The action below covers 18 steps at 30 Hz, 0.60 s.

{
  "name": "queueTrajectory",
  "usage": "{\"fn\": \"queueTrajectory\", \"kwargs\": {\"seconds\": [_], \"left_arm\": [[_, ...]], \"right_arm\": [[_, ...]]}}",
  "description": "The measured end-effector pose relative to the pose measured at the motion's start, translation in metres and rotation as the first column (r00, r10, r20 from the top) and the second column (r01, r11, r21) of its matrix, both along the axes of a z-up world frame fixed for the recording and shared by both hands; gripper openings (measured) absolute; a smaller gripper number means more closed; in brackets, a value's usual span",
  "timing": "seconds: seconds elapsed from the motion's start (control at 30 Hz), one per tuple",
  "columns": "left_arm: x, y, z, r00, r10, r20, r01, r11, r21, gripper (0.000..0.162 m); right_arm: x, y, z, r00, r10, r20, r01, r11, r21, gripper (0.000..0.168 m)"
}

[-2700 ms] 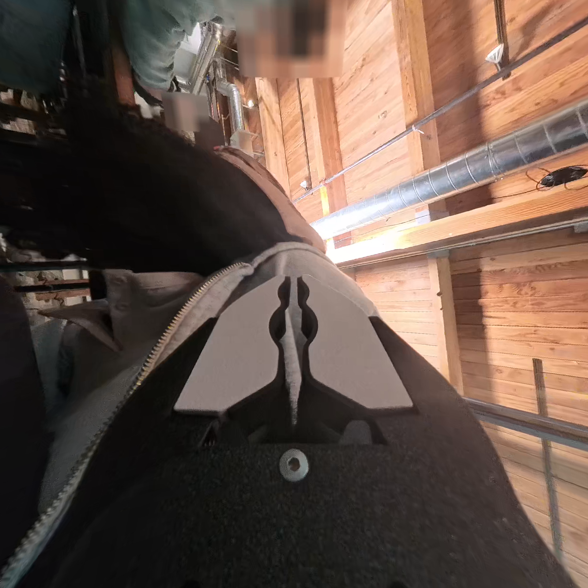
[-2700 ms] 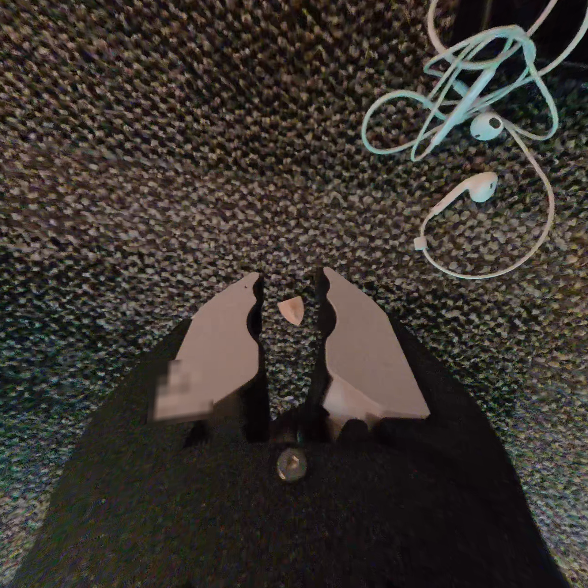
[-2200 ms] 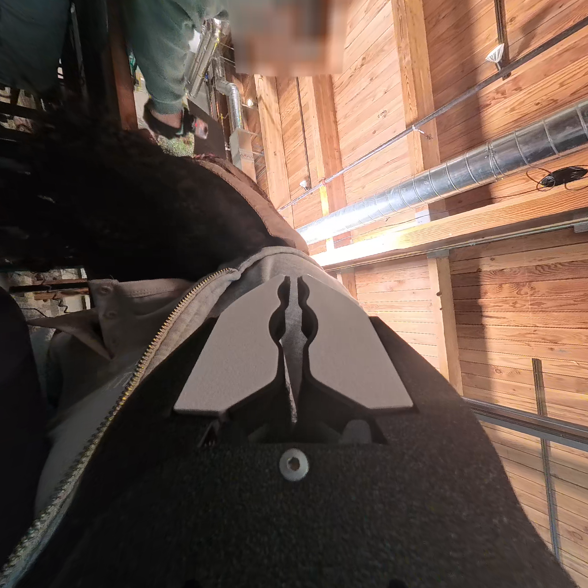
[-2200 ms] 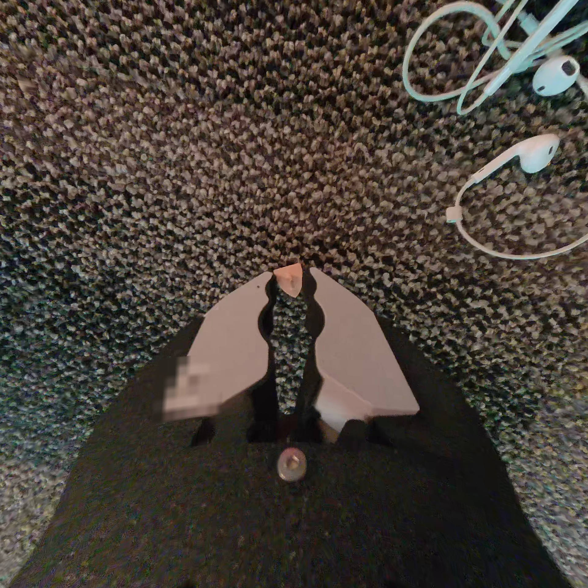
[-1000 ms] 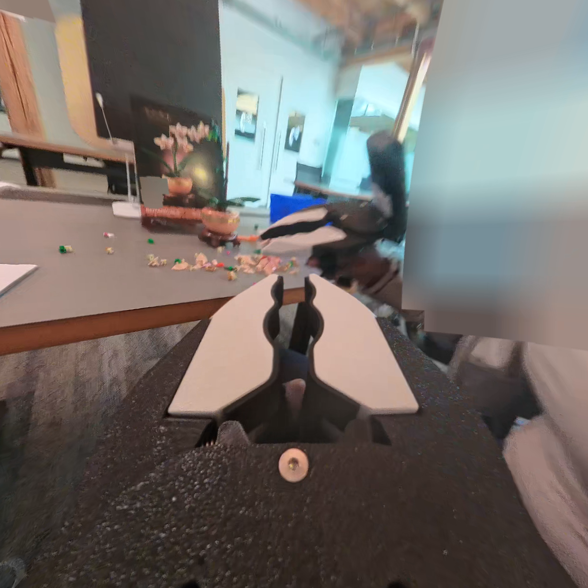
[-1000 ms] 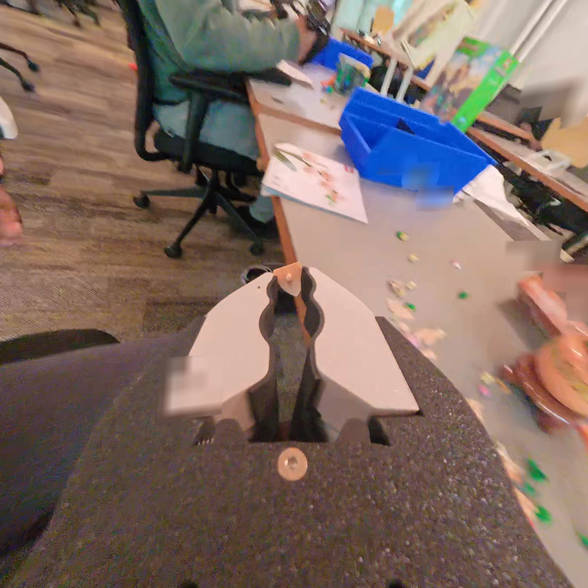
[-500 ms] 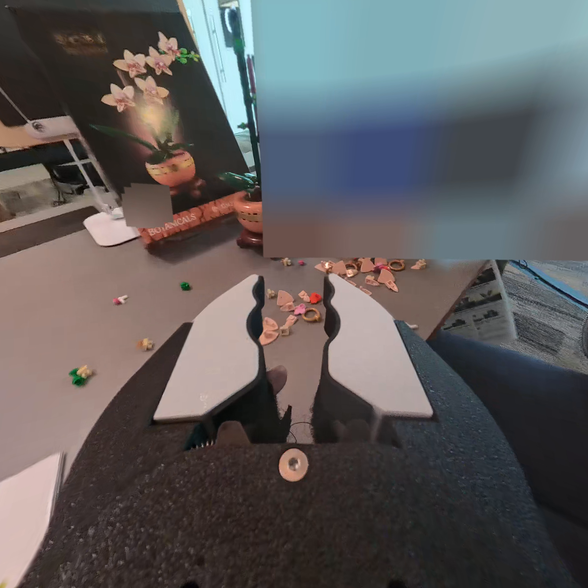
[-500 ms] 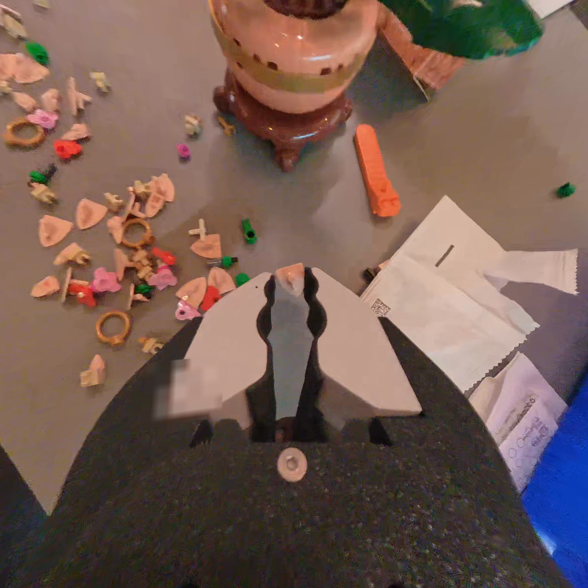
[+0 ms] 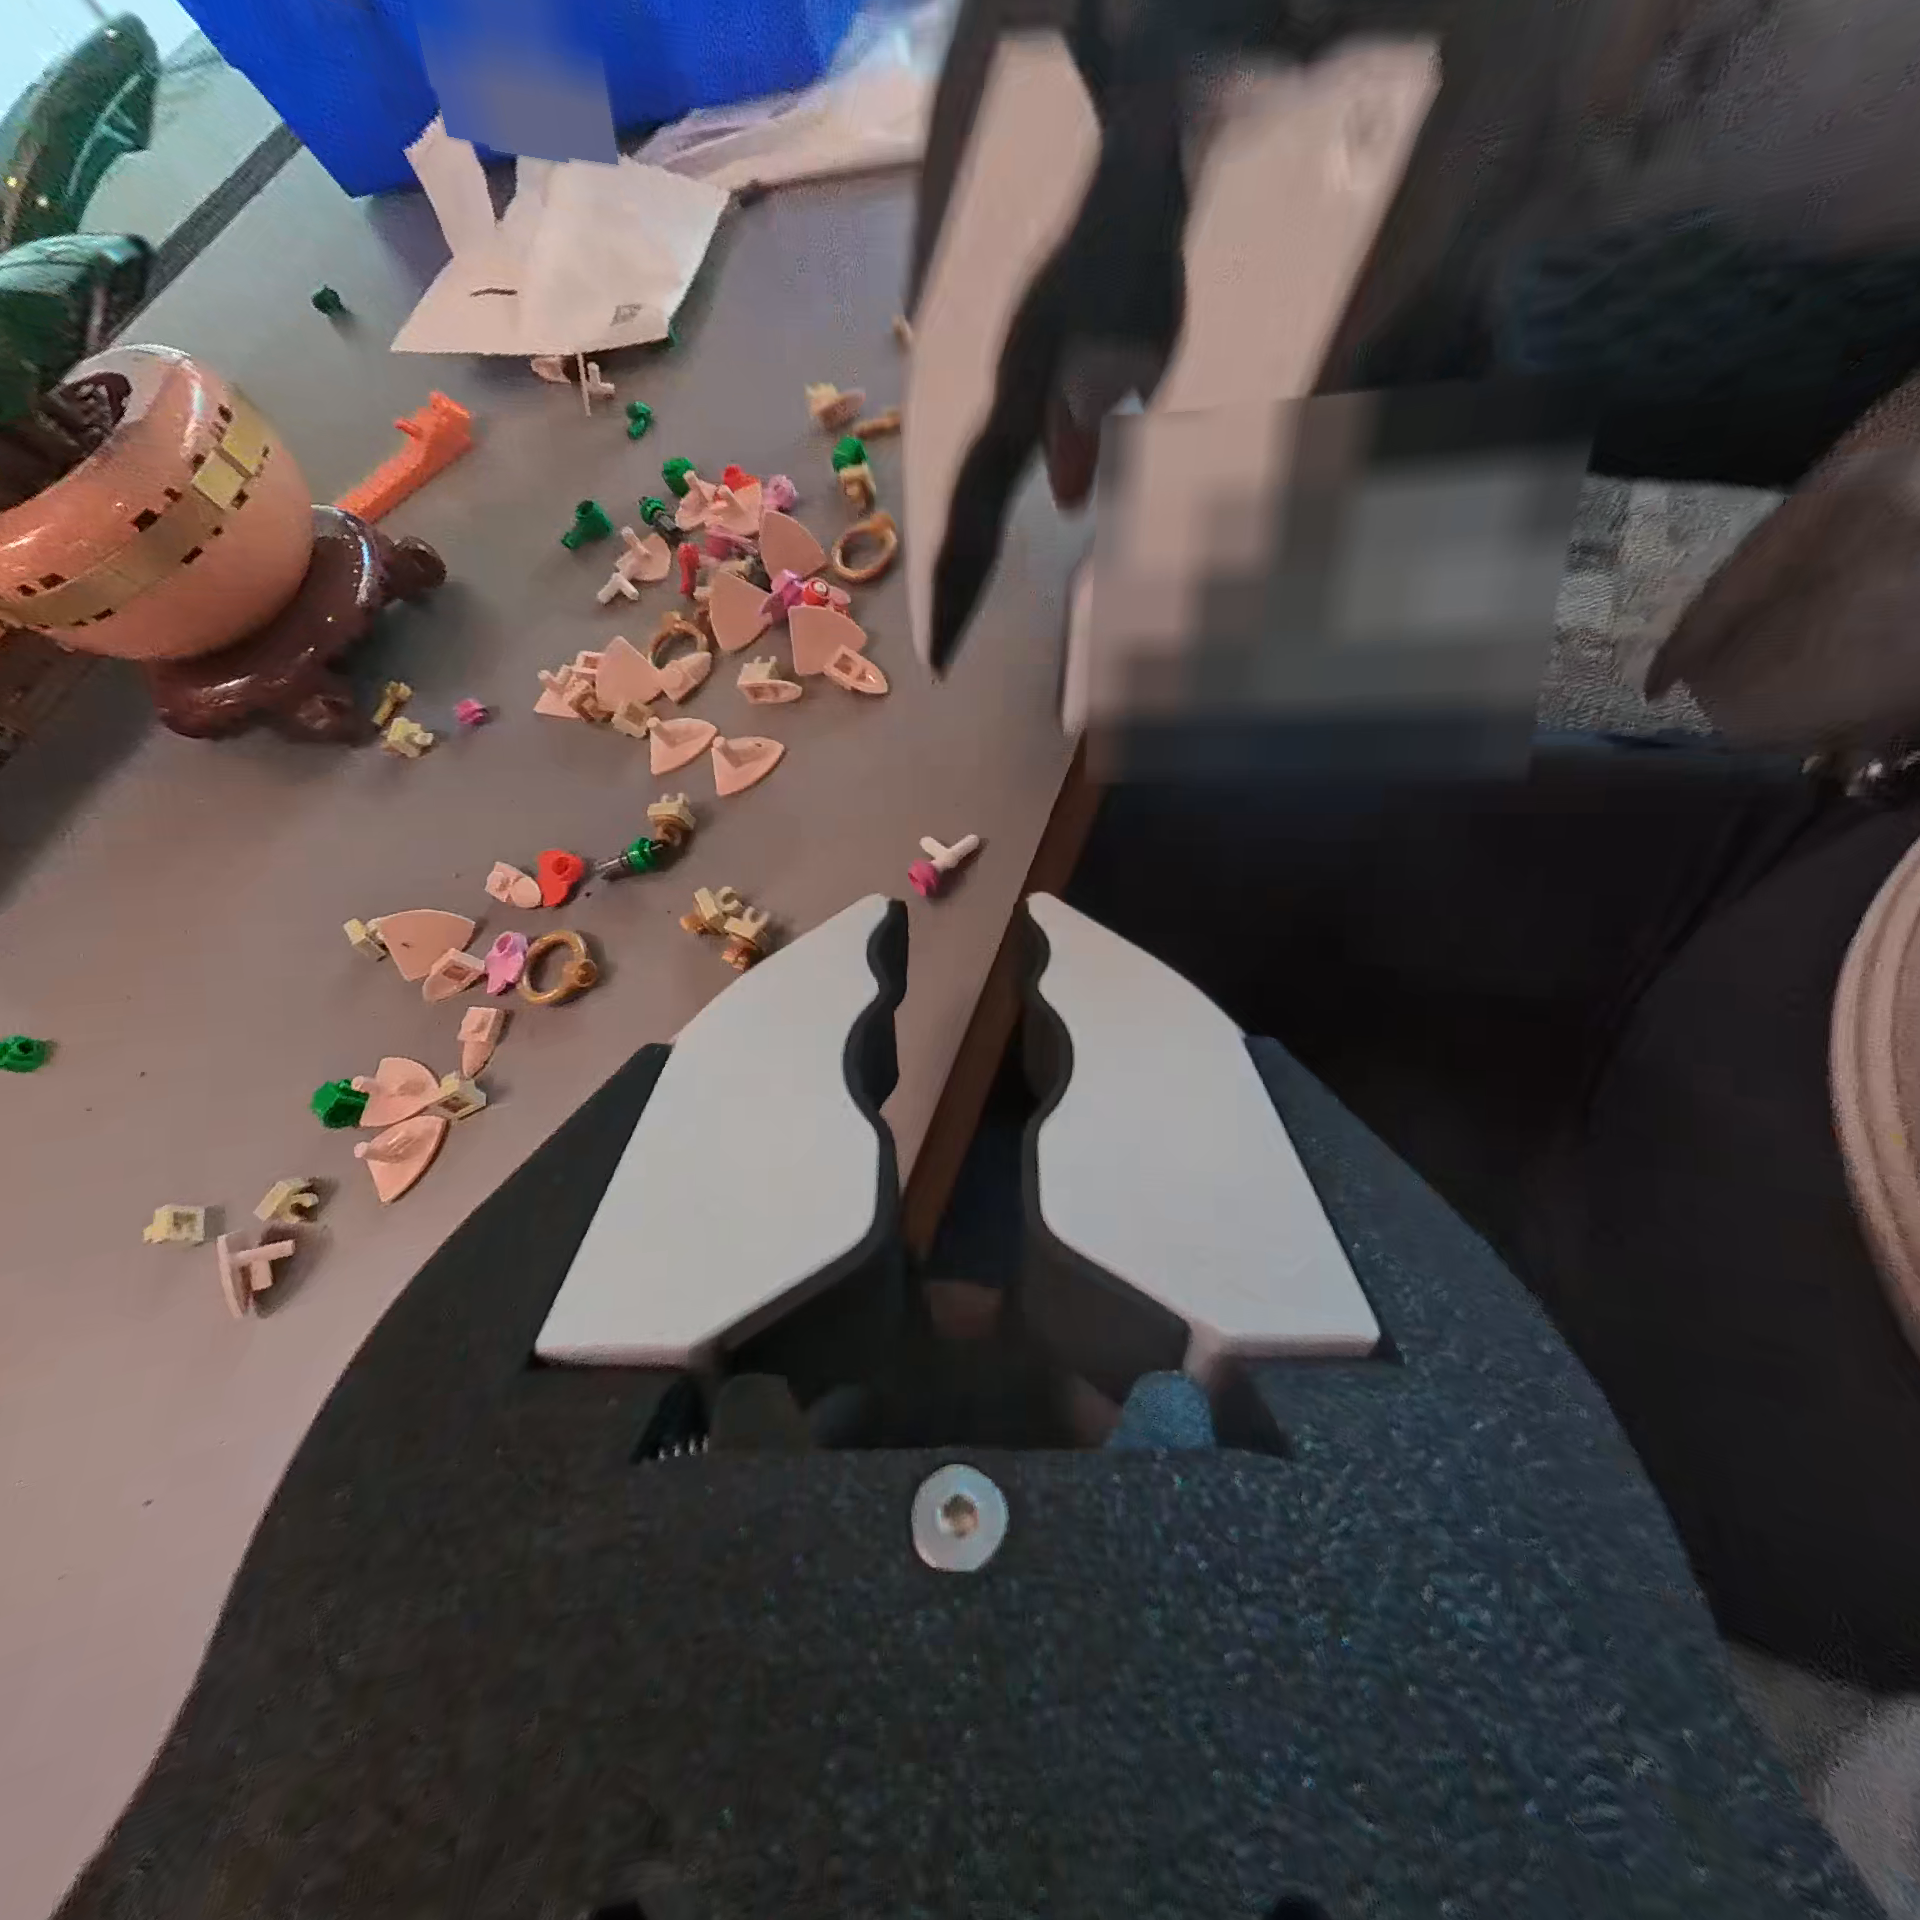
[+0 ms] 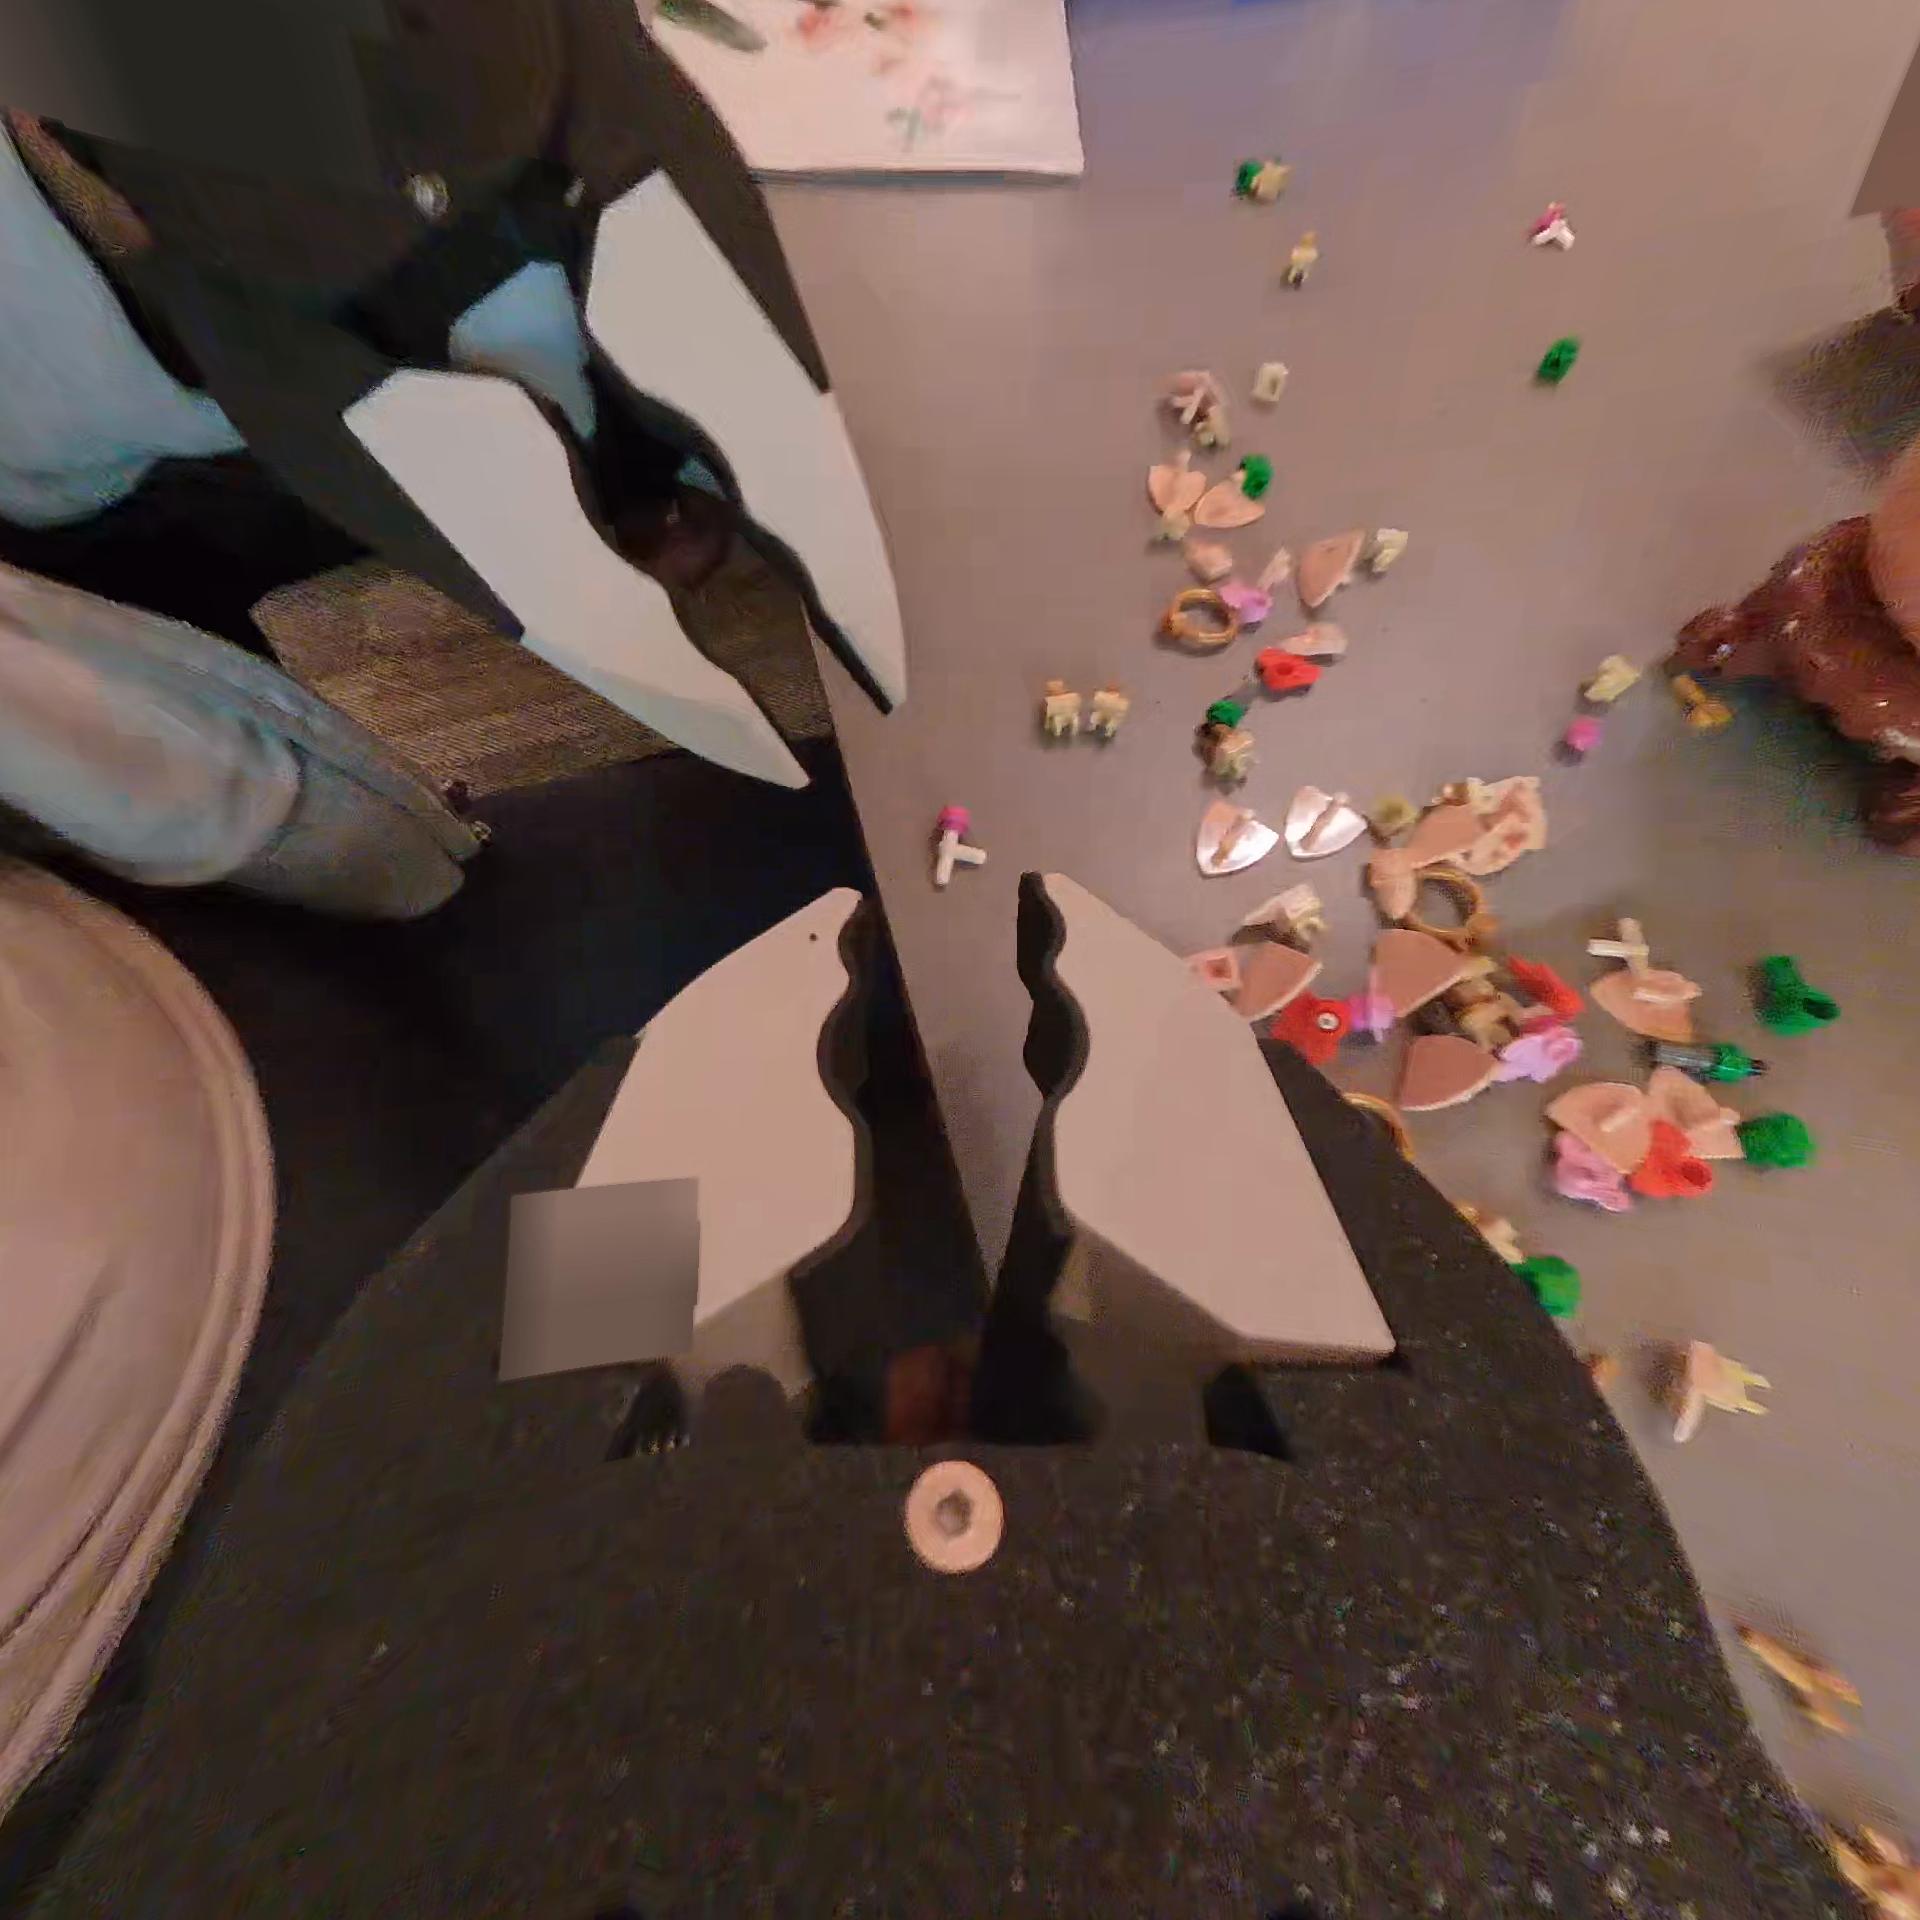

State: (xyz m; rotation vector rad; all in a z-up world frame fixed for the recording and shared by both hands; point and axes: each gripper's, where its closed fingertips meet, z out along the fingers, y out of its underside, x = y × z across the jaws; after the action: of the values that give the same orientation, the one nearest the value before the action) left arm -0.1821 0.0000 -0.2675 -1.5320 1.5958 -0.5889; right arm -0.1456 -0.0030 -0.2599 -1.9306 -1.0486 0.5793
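My left gripper is open and empty, over the front edge of a grey table. A small magenta and white piece lies just beyond its tips. My right gripper is open and empty over the same edge, with that piece close ahead. Each gripper shows in the other's view, the right one pointing down and the left one at upper left. Several small toy pieces, pink petals, gold rings, red and green bits, lie scattered on the table.
A pink toy pot on a brown base stands at the left, with an orange tool behind it. White paper bags and a blue bin lie at the back. A booklet lies farther along. A person's legs are below the table edge. The grippers' ends are close to 5 cm from one another.
The right gripper shut on a pink petal piece on the carpet, carried it over the table, and now stands open without it. The left gripper swung down to the table and opened.
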Motion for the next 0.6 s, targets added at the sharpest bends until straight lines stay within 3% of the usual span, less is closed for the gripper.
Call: {"fn": "queueTrajectory", "kwargs": {"seconds": [0.23,0.27,0.47,0.6], "left_arm": [[-0.005,0.009,0.002,0.994,-0.063,0.088,0.079,0.976,-0.201,0.016],[-0.005,0.011,0.002,0.992,-0.074,0.1,0.095,0.971,-0.221,0.016],[-0.004,0.019,0.01,0.986,-0.069,0.155,0.13,0.891,-0.434,0.017],[-0.003,0.016,0.018,0.974,-0.061,0.217,0.151,0.892,-0.427,0.017]], "right_arm": [[-0.026,0.008,-0.029,0.993,0.045,0.105,-0.041,0.998,-0.039,0.035],[-0.028,0.008,-0.029,0.993,0.054,0.107,-0.05,0.998,-0.034,0.027],[-0.03,0.008,-0.029,0.983,0.044,0.18,-0.052,0.998,0.039,0.013],[-0.033,0.004,-0.029,0.972,0.028,0.234,-0.059,0.99,0.128,0.004]]}}
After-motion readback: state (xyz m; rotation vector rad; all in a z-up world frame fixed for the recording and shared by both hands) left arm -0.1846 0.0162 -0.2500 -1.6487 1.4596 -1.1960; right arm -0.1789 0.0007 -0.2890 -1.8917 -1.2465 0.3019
